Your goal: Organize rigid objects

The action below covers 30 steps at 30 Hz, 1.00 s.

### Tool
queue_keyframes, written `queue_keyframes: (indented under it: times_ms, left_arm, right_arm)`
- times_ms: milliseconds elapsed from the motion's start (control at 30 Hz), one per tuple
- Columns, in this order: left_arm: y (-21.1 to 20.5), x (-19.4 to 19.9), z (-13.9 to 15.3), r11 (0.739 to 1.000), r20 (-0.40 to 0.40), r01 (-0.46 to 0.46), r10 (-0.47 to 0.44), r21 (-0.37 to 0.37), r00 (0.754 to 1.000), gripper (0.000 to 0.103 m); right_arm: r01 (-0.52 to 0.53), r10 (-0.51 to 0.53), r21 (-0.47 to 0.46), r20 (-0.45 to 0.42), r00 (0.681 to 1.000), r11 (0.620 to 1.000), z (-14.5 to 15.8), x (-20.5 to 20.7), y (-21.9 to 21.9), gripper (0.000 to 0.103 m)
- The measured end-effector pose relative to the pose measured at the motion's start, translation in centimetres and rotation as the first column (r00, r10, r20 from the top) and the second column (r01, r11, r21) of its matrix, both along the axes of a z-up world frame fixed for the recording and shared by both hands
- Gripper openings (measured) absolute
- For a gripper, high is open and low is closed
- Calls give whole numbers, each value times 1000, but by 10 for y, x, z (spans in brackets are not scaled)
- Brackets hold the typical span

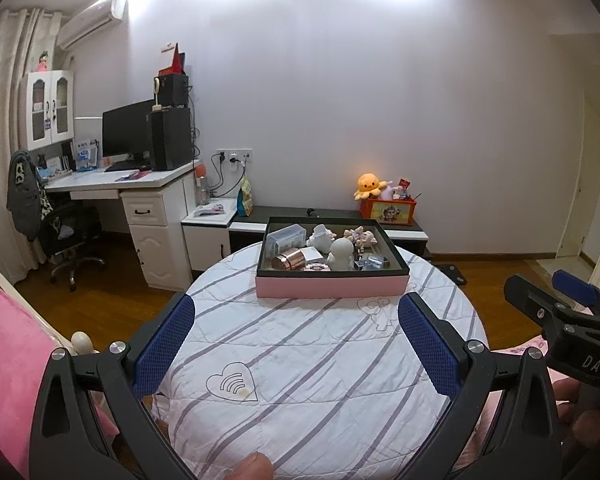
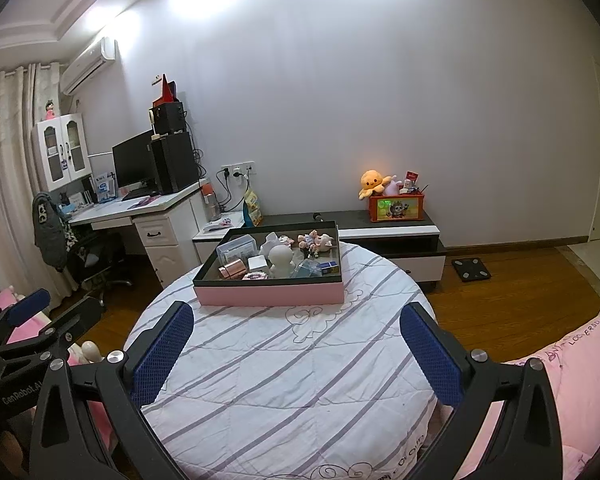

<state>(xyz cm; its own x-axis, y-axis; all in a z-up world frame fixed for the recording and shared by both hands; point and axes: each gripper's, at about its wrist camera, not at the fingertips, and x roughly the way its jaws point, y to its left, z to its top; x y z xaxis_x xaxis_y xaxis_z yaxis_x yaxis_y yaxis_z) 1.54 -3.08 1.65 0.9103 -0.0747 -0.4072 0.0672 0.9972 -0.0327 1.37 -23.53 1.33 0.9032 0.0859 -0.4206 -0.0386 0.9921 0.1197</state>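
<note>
A pink box with a black rim sits at the far side of a round table under a white striped cloth. It holds a white figurine, a copper cylinder, a clear plastic case, small pink figures and a small blue box. My left gripper is open and empty above the near cloth. My right gripper is open and empty, also short of the box.
A white desk with monitor and an office chair stand at the left. A low cabinet behind the table carries an orange toy box. Pink bedding lies at the right, a pink cushion at the left.
</note>
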Motion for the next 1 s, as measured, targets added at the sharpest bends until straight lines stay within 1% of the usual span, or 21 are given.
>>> queue_keyframes:
  times_ms: [267, 400, 667, 900, 1000]
  left_arm:
    - [5, 7, -2, 1000, -32, -9, 8, -18, 999, 103]
    - [2, 6, -2, 999, -17, -31, 32, 18, 999, 103]
    - [10, 4, -1, 999, -19, -29, 28, -14, 999, 103]
    - [14, 0, 1, 999, 5, -30, 30, -11, 1000, 103]
    - [15, -1, 2, 999, 6, -23, 23, -23, 1000, 103]
  right_arm:
    - [-9, 9, -3, -5, 1000, 1000, -1, 1, 0, 103]
    - [-10, 10, -5, -7, 1000, 1000, -1, 0, 0, 103]
    - [-12, 12, -11, -10, 1000, 1000, -1, 0, 2, 103]
    - [-14, 14, -13, -14, 1000, 1000, -1, 1, 4, 103]
    - [-15, 15, -13, -15, 1000, 1000, -1, 1, 5, 103]
